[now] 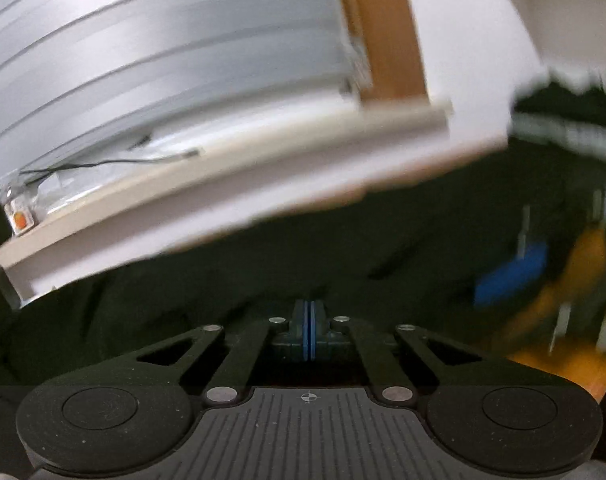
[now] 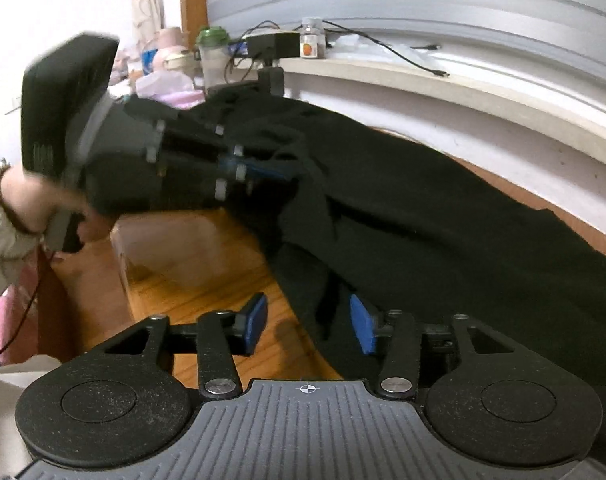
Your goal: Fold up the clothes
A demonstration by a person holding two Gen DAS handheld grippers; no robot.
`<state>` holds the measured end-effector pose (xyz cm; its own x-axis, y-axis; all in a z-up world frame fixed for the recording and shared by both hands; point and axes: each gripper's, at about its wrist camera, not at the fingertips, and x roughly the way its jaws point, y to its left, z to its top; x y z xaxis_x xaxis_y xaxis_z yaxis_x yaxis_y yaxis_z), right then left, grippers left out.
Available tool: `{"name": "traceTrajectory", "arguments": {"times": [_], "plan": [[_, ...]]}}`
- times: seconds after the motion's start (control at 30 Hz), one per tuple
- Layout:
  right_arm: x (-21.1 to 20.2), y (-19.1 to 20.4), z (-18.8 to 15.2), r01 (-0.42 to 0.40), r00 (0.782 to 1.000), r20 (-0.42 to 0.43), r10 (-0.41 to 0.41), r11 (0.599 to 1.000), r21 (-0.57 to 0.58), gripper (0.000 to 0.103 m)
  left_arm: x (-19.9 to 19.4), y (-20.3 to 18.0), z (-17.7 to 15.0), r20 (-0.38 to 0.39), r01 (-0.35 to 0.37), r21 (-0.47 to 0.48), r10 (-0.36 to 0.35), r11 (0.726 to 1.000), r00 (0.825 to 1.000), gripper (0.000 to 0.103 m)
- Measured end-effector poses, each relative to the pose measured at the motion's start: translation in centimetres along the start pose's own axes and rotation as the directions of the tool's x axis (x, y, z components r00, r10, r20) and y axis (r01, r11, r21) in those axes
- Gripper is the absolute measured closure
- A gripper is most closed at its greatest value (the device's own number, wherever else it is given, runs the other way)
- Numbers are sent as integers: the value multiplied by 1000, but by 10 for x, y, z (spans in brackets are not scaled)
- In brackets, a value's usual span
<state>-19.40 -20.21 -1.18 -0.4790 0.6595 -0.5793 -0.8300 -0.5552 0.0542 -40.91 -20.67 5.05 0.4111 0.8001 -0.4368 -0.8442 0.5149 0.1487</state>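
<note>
A black garment (image 2: pixel 423 208) lies spread along the wooden table (image 2: pixel 191 272), below a pale window ledge. In the right wrist view my left gripper (image 2: pixel 279 172) reaches in from the left, and its tips meet a bunched fold of the cloth. In the left wrist view my left gripper (image 1: pixel 309 320) has its blue pads pressed together, with the black garment (image 1: pixel 343 240) all around them. My right gripper (image 2: pixel 309 324) stands open at the garment's near edge. The cloth's edge lies between its pads (image 2: pixel 363 324) without being pinched.
The window ledge (image 2: pixel 423 76) carries a small jar (image 2: pixel 311 38), a black box (image 2: pixel 273 44) and a loose cable. Cups, a bottle and a pink bag (image 2: pixel 167 80) crowd the table's far left. A hand in a pale sleeve (image 2: pixel 7 208) holds the left gripper.
</note>
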Motion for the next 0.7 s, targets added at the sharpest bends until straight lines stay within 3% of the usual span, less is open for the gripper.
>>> {"name": "traceTrajectory", "arguments": {"times": [0.07,0.27,0.53,0.6,0.63,0.67,0.7], "plan": [[3,-1,2,-10,1000,5,10,1000,11,55,-10,14,15,40,13,-42,-11,999,999,102],[20,1,18,-44,999,28,44,999,18,55,-21,26,42,74,23,-38,-21,999,997,102],[60,1,45,-103,992,76,100,994,44,54,-6,47,43,14,111,-122,-110,986,994,102],[66,2,49,-153,985,87,147,987,59,69,-6,53,40,7,118,-140,-118,983,993,101],[64,7,49,-172,982,87,167,984,52,92,-6,55,38,5,120,-148,-121,982,993,101],[61,12,49,-190,979,86,185,981,44,99,-7,58,36,4,119,-152,-120,981,993,101],[59,17,48,-208,975,85,204,978,35,99,-11,61,34,7,111,-157,-111,981,994,101]]}}
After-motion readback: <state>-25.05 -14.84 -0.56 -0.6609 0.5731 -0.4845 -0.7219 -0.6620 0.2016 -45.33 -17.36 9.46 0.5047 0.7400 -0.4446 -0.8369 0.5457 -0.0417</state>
